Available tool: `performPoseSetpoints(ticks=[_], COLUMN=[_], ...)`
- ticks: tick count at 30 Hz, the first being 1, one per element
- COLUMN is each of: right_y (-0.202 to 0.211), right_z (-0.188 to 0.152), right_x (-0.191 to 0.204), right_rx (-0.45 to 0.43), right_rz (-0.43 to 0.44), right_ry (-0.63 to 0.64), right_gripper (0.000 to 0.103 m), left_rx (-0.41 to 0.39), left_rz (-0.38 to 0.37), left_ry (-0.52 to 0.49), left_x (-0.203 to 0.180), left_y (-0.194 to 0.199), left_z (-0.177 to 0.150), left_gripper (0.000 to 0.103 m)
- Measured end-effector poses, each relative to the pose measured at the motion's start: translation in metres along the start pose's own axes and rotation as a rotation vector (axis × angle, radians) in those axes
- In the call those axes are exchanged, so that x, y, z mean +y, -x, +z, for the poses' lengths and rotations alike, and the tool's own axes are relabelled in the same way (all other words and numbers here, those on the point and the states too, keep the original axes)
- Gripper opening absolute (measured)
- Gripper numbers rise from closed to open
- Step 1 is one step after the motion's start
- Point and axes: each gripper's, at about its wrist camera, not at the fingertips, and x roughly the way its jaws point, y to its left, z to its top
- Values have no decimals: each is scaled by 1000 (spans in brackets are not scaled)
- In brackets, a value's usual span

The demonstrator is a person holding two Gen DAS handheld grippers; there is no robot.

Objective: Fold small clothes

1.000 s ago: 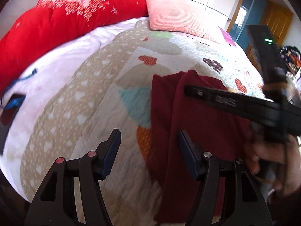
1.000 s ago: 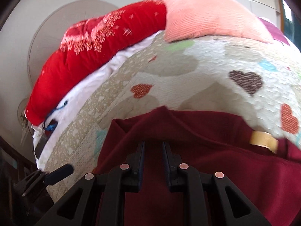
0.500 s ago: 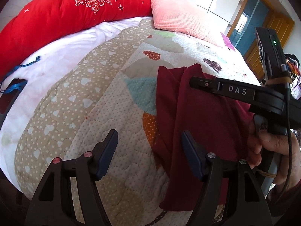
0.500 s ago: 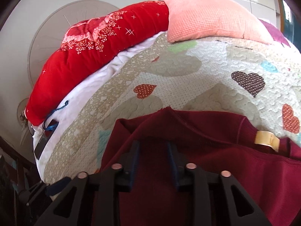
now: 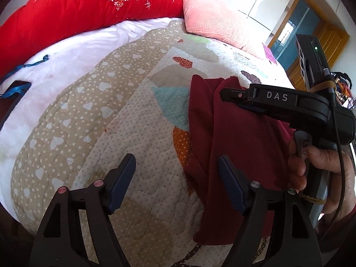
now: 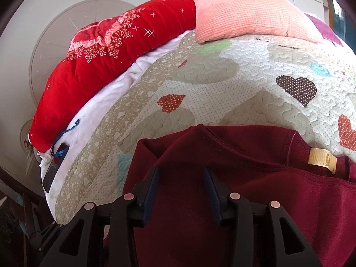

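Observation:
A dark red garment (image 5: 242,142) lies partly folded on the heart-patterned quilt (image 5: 124,120); its left side is doubled over into a long fold. In the right wrist view the garment (image 6: 255,200) shows its neckline and a tan label (image 6: 321,160). My left gripper (image 5: 175,180) is open and empty above the quilt, its right finger over the garment's left edge. My right gripper (image 6: 180,191) is open and hovers just over the folded cloth, gripping nothing. It also shows in the left wrist view (image 5: 231,94), held by a hand.
A red floral bolster (image 5: 84,6) and a pink pillow (image 5: 220,22) lie at the bed's far end. A white sheet (image 5: 73,51) shows left of the quilt. A dark phone with a blue cord (image 6: 52,173) lies at the bed's left edge.
My right gripper has opened from nearly shut and let go of the garment fold. My left gripper has drawn back and up a little, staying open.

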Motion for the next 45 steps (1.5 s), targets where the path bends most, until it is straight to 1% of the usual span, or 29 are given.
performPoseSetpoints(ticks=[3,9,14,17,23,24,27,29,31,33,36,39,40,41,43,44,45], right_y=[-1,-3,-3,-3,-2,-2,-4,-6,-9,-13,-22,-34,-39,-44,-52,-54,-51], right_z=[2,5,2,1,2,3,5,6,7,7,8,9,8,7,3,0,-1], right_x=[0,6,8,10,9,8,8,11,15,21,33,45,51,55,62,63,62], right_rx=[18,48,51,51,71,74,85,93,98,106,125,158,174,186,187,174,151], right_rz=[1,-17,-4,-1,15,20,32,30,16,-8,-58,-112,-133,-155,-199,-210,-209], right_ry=[-4,27,41,49,38,32,17,18,36,63,122,193,225,261,319,340,336], right_gripper=[43,47,55,58,61,61,65,70,73,76,80,89,94,96,96,93,88], left_rx=[6,10,11,2,-25,-19,35,76,91,88,91,97,97,96,93,89,85], left_rz=[-10,-31,-60,-70,-135,-144,-188,-199,-185,-164,-169,-183,-185,-186,-182,-178,-176], left_ry=[5,8,18,19,59,60,61,54,19,-23,-22,-3,0,2,0,-4,-7], left_x=[1,2,4,4,10,10,9,5,-2,-9,-9,-5,-4,-4,-4,-5,-6], left_y=[-2,-3,-1,4,15,15,8,1,-2,-4,-5,-7,-7,-7,-7,-7,-8], left_z=[0,0,1,1,4,4,3,0,-3,-6,-6,-7,-6,-6,-7,-8,-8], left_gripper=[78,78,78,78,78,78,78,78,78,78,79,80,80,80,80,80,81])
